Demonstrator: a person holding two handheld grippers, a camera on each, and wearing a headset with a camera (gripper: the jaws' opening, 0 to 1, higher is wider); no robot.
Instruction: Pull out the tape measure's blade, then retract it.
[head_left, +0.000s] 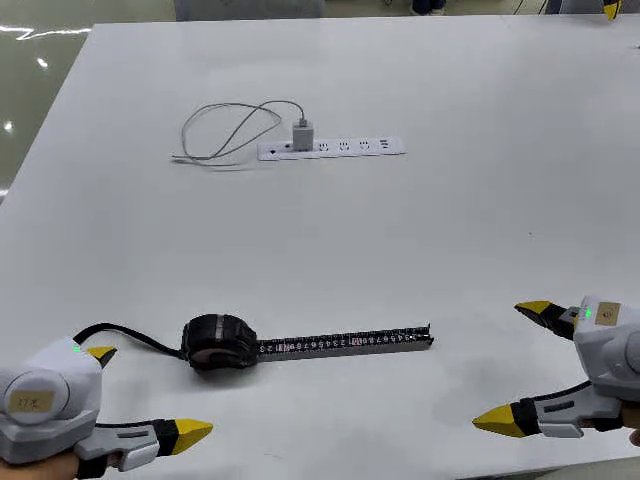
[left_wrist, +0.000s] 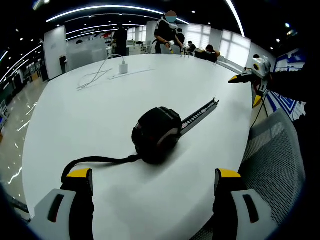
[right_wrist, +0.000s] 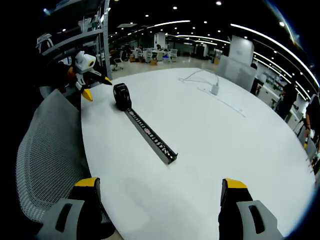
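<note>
A black tape measure (head_left: 218, 342) lies on the white table (head_left: 330, 240), its blade (head_left: 345, 342) drawn out to the right and lying flat, hook end near the table's middle front. A black wrist strap (head_left: 120, 333) trails left from the case. My left gripper (head_left: 148, 395) is open at the front left, just short of the case (left_wrist: 156, 134). My right gripper (head_left: 512, 365) is open at the front right, apart from the blade tip (right_wrist: 170, 156). Nothing sits between either pair of yellow-tipped fingers (left_wrist: 80, 175).
A white power strip (head_left: 332, 148) with a charger plugged in and a looped white cable (head_left: 228, 130) lies farther back on the table. A grey mesh chair (right_wrist: 45, 160) stands at the near table edge. People stand beyond the table's far end (left_wrist: 167, 30).
</note>
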